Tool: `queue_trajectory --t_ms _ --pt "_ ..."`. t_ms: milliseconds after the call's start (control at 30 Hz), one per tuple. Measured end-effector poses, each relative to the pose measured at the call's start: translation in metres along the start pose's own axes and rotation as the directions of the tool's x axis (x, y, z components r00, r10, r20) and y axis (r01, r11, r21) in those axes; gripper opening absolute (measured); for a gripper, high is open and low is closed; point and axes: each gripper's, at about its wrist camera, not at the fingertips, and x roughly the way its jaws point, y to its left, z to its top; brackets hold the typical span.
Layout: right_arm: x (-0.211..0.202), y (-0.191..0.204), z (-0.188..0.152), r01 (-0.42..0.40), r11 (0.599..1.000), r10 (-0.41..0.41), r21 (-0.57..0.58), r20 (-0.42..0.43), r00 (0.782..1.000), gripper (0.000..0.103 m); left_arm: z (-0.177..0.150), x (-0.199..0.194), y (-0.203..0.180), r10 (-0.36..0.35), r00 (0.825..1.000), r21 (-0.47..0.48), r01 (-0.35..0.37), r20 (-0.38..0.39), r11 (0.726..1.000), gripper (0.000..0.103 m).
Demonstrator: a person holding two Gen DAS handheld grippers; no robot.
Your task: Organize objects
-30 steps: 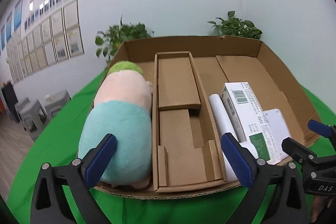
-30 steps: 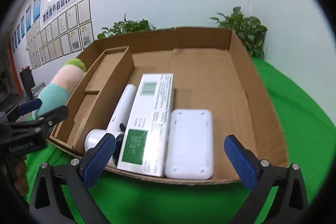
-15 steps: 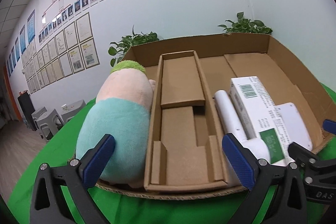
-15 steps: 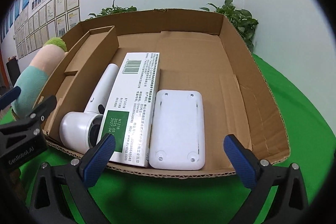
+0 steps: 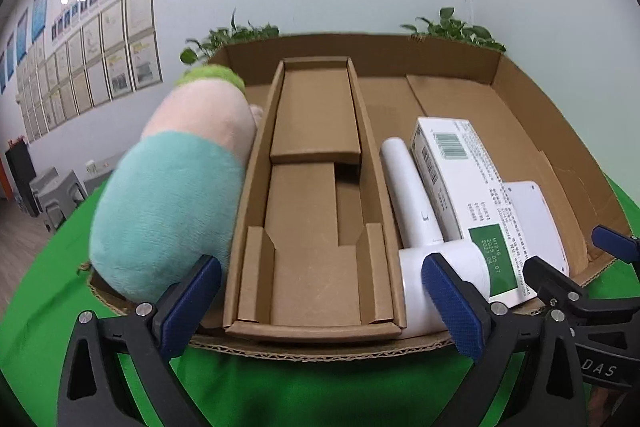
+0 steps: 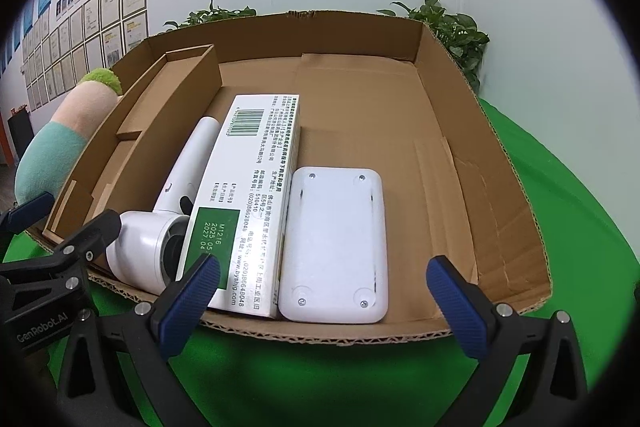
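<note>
Cardboard tray sits on the green cloth, nearer both cameras than half a second ago. Its right bay holds a white hair dryer, a white-and-green carton and a flat white device side by side, touching. An inner cardboard insert divides off the left bay, where a plush toy lies. Left gripper and right gripper hover at the near rim, jaws spread, holding nothing.
</note>
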Motion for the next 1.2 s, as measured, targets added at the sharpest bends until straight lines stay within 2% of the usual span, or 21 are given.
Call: queue_trajectory --t_ms 400,1200 --pt "0.0005 0.0009 -0.0001 0.004 1.0 -0.004 -0.003 -0.003 1.0 0.103 -0.0004 0.0031 0.0026 -0.024 1.0 -0.011 0.024 -0.01 1.0 0.103" --pt "0.0 0.0012 -0.0004 0.002 1.0 -0.002 -0.002 -0.004 1.0 0.103 -0.0001 0.0034 0.0023 -0.023 1.0 -0.012 0.023 -0.01 1.0 0.103"
